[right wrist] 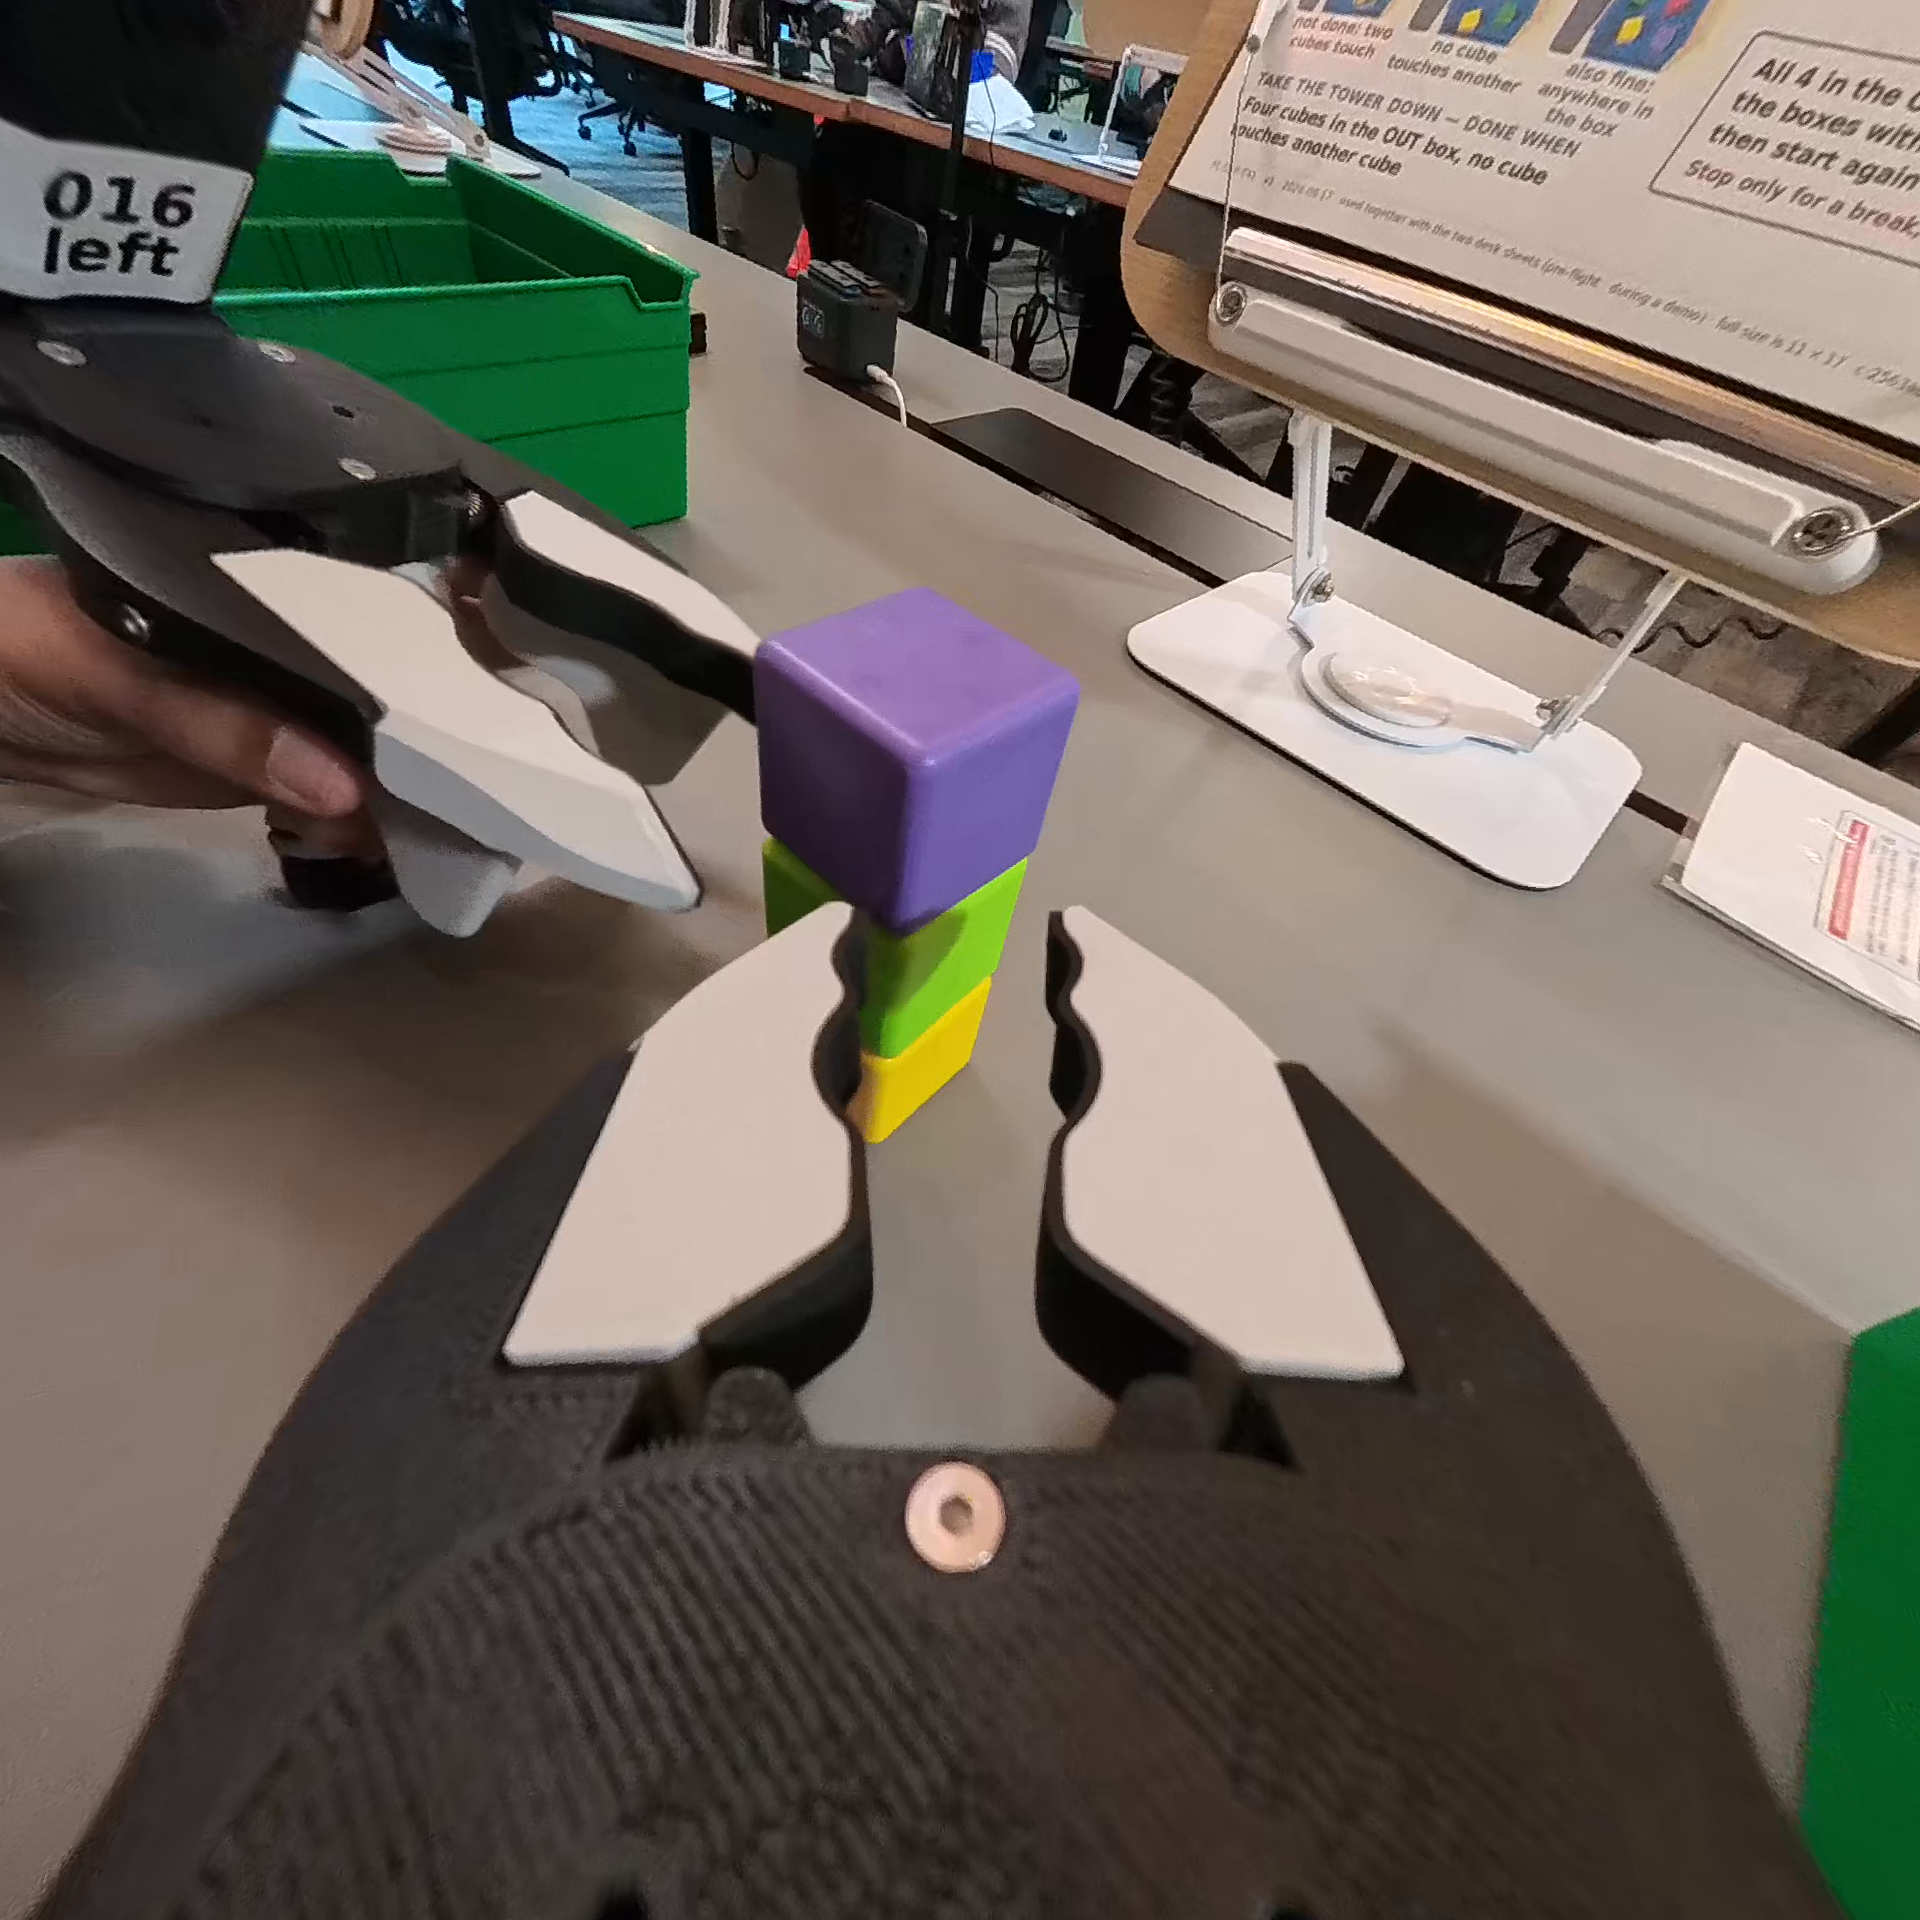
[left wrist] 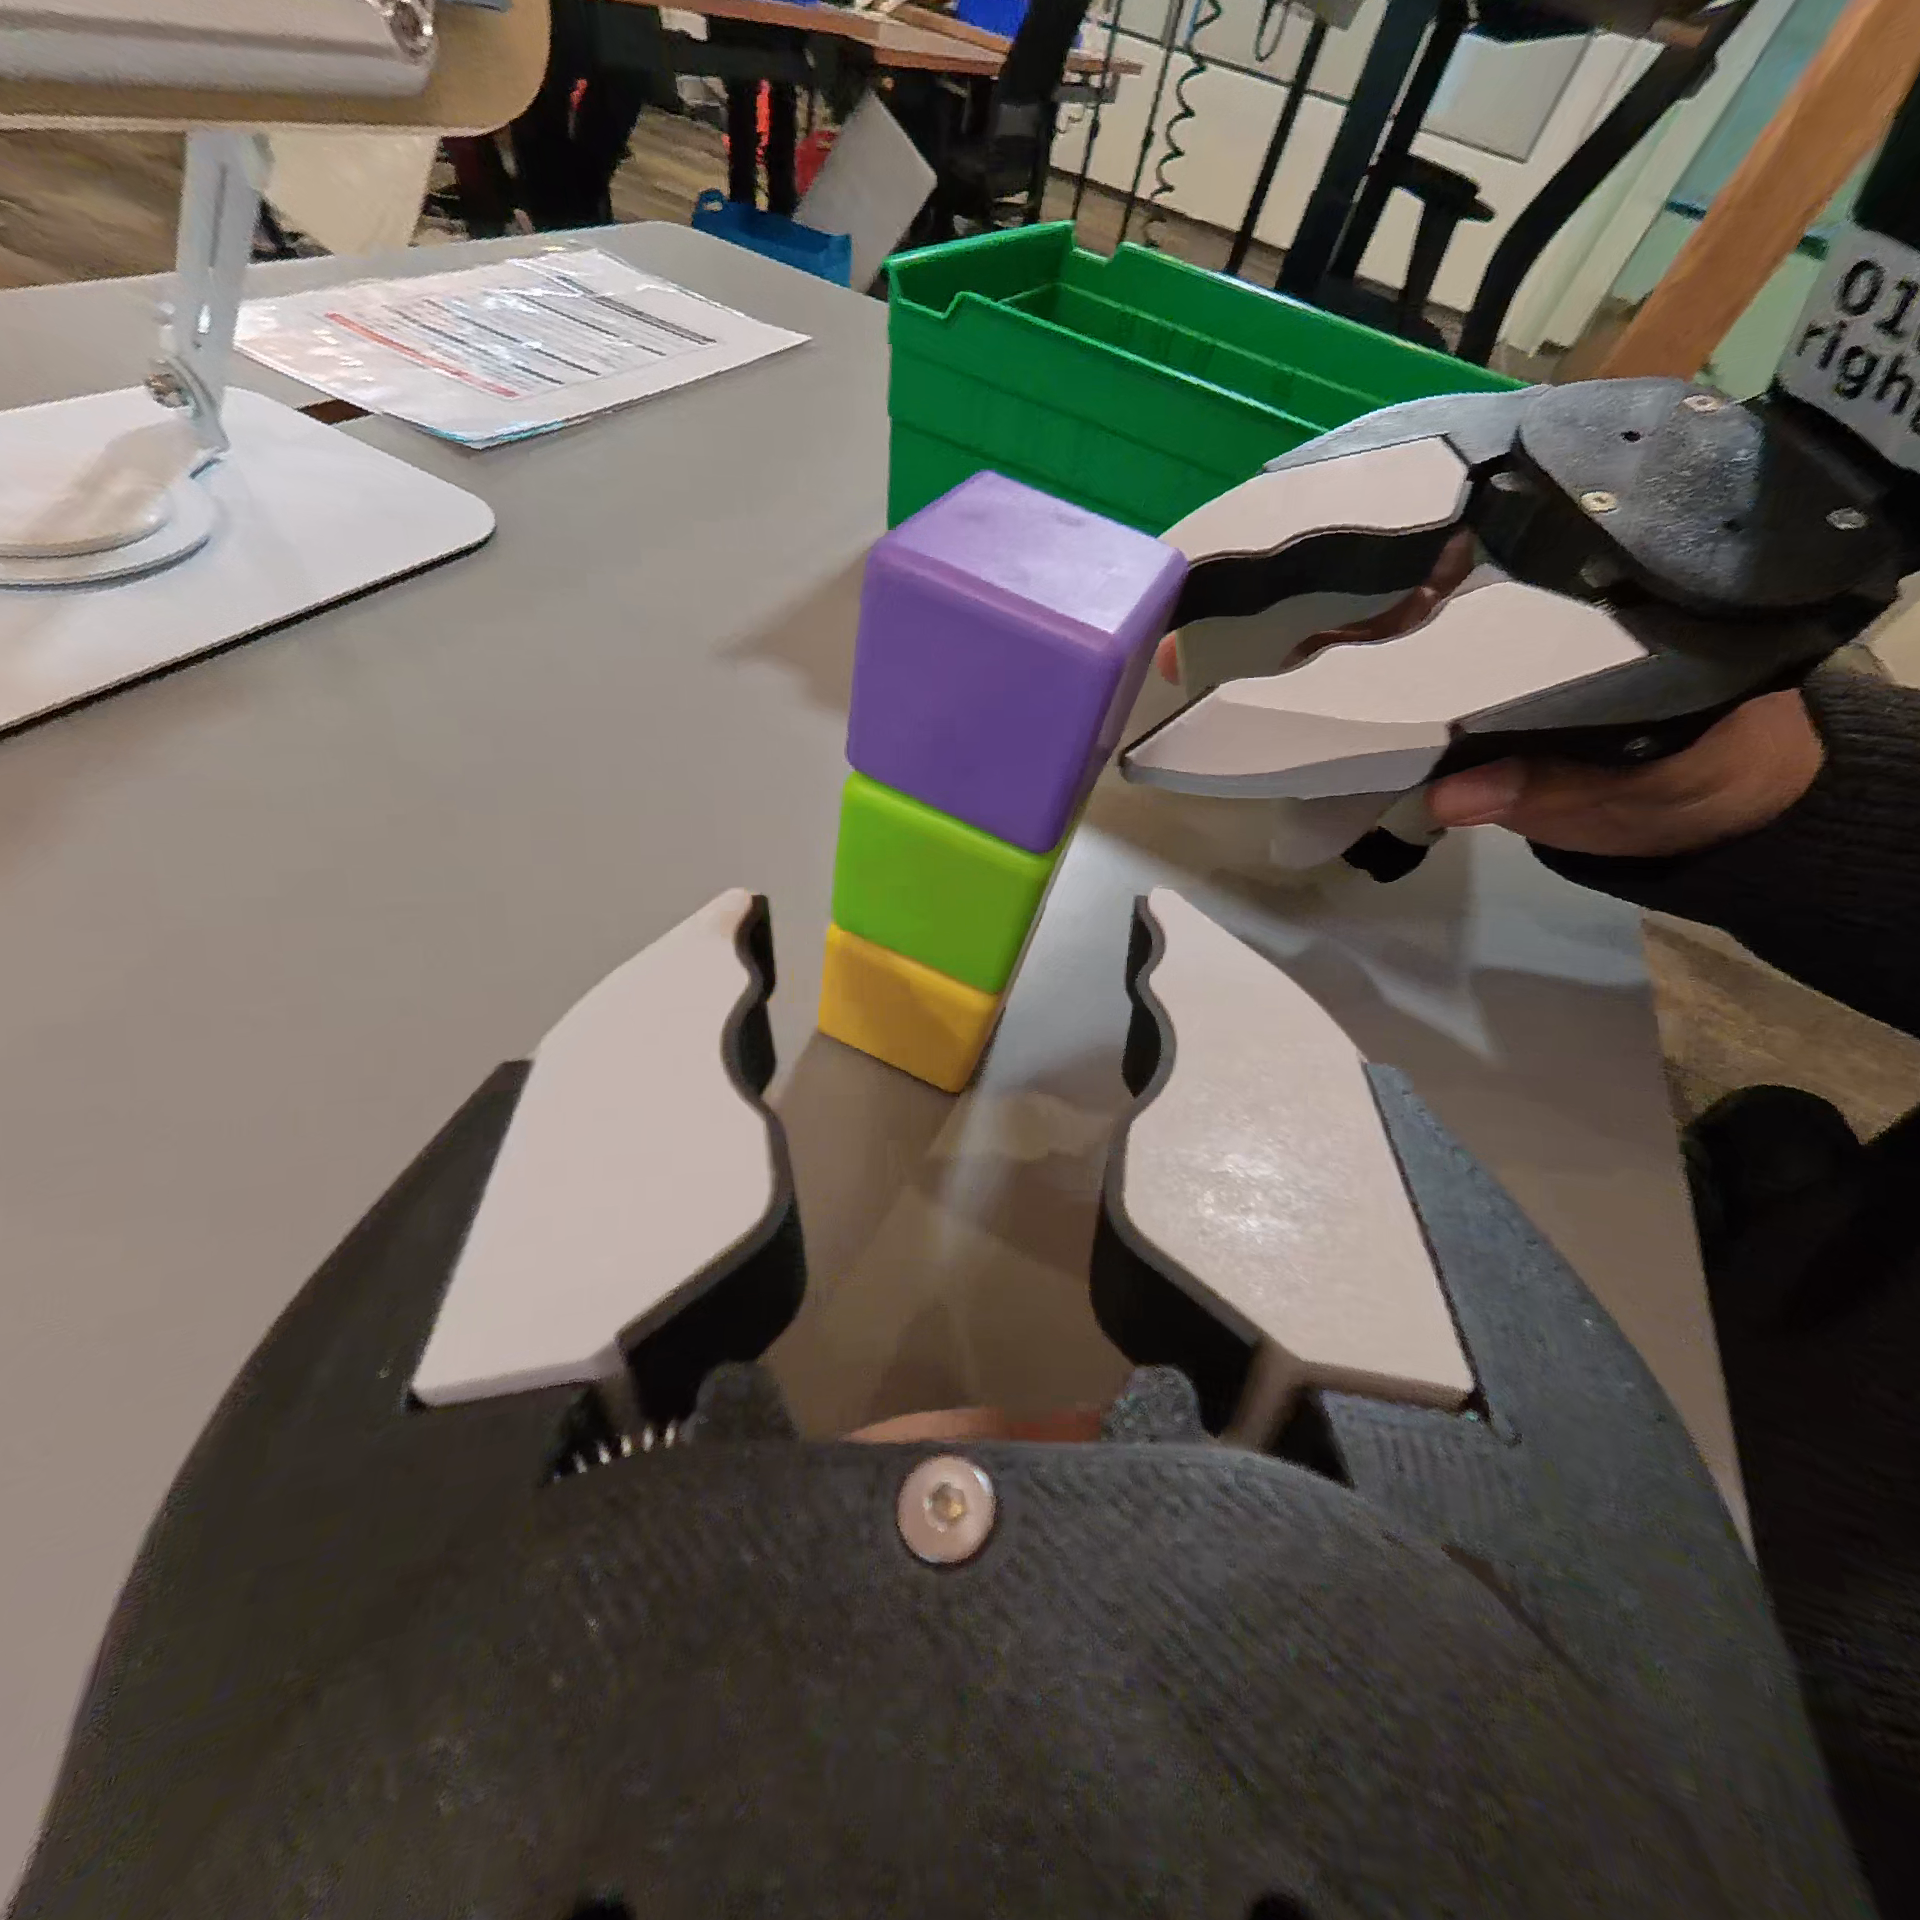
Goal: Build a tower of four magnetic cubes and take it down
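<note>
A tower of three cubes stands on the grey table (left wrist: 416,831): a purple cube (left wrist: 997,665) on top, a green cube (left wrist: 935,883) in the middle and a yellow cube (left wrist: 904,1013) at the bottom. The purple cube (right wrist: 914,748), green cube (right wrist: 935,977) and yellow cube (right wrist: 920,1081) also show in the right wrist view. My left gripper (left wrist: 951,925) is open and empty, its tips just short of the tower. My right gripper (right wrist: 951,925) is open and empty, also just short of it. In the left wrist view the right gripper (left wrist: 1153,665) is beside the purple cube. In the right wrist view the left gripper (right wrist: 717,779) is beside the same cube.
A green bin (left wrist: 1091,416) stands behind the tower and also shows in the right wrist view (right wrist: 468,343). A white stand base (right wrist: 1403,748) carries a sheet holder. A laminated sheet (left wrist: 520,343) lies on the table. Another green box (right wrist: 1870,1610) is at the near right. About 4 cm separates my left fingertips from the purple cube (left wrist: 997,665).
</note>
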A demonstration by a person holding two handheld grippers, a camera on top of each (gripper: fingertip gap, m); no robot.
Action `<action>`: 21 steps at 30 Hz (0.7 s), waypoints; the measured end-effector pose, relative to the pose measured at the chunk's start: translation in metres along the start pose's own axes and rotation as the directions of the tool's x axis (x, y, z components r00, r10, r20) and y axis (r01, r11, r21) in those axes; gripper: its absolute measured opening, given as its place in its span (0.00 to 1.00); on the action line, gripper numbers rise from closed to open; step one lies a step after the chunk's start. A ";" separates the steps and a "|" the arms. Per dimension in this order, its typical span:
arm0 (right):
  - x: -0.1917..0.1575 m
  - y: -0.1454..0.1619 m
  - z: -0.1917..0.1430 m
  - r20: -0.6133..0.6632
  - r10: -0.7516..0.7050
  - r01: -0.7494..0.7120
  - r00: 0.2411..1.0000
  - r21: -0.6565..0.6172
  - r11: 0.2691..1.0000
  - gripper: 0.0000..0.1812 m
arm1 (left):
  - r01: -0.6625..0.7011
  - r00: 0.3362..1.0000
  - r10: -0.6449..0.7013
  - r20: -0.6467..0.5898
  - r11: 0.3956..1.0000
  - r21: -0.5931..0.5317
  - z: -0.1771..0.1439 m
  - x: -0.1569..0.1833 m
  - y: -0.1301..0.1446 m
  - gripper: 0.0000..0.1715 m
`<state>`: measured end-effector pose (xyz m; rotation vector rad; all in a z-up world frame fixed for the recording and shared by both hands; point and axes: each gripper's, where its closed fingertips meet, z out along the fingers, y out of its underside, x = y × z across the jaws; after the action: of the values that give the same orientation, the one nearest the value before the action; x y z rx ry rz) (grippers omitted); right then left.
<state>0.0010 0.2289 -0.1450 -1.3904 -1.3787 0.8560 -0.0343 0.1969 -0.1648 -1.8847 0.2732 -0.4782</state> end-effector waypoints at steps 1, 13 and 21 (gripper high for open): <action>0.000 -0.001 0.000 0.002 -0.001 0.001 1.000 0.005 1.000 0.18 | -0.009 1.000 0.009 0.017 1.000 -0.005 0.001 -0.003 0.001 0.41; 0.004 -0.007 -0.004 0.059 -0.014 0.011 0.998 0.053 0.999 0.23 | -0.035 0.993 0.027 -0.117 0.997 -0.064 0.027 -0.003 0.000 0.41; 0.008 -0.001 -0.005 0.038 -0.023 0.021 0.999 0.033 0.999 0.21 | -0.075 0.987 0.065 -0.148 0.995 -0.065 0.029 0.002 0.000 0.29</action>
<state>0.0061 0.2361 -0.1413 -1.3378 -1.4010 0.8914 -0.0193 0.2200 -0.1729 -1.9046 0.4572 -0.5652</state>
